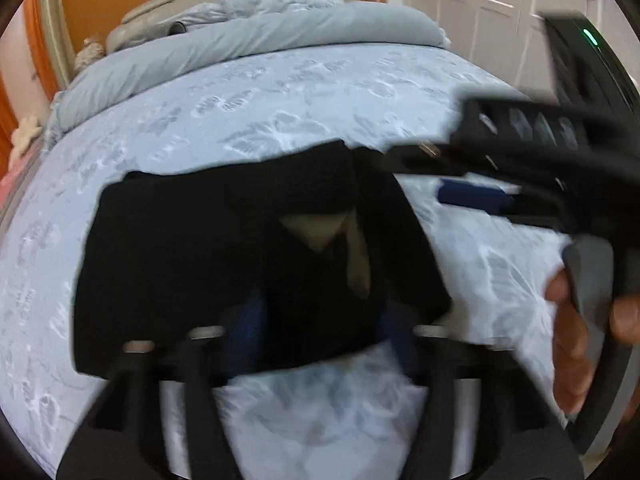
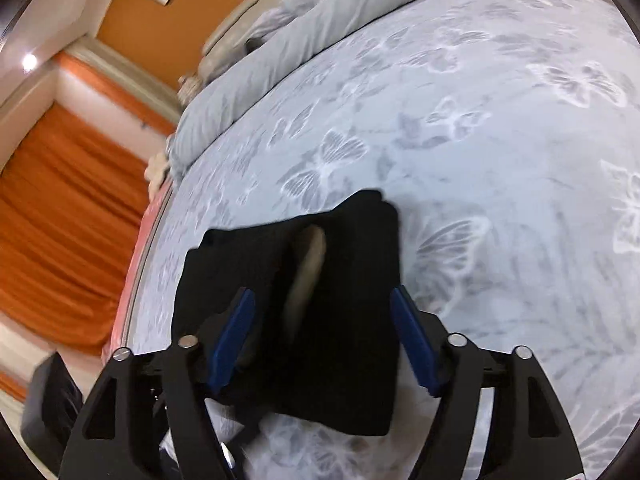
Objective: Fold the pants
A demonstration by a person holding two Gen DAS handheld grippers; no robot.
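The left gripper (image 1: 316, 332) is angling down over the folded black pants (image 1: 248, 264), jaws spread wide, gripping nothing. The right gripper (image 2: 324, 340) is tilting likewise, its blue pads (image 2: 236, 336) standing apart either side of the bundle. The pants are lying on a butterfly-print bedspread (image 2: 500, 140); orange curtains (image 2: 60, 208) are hanging beside the bed.

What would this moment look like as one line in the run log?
stage: pants folded | pants: compact black bundle lying on bed | left tool: open, over pants | right tool: open, astride pants
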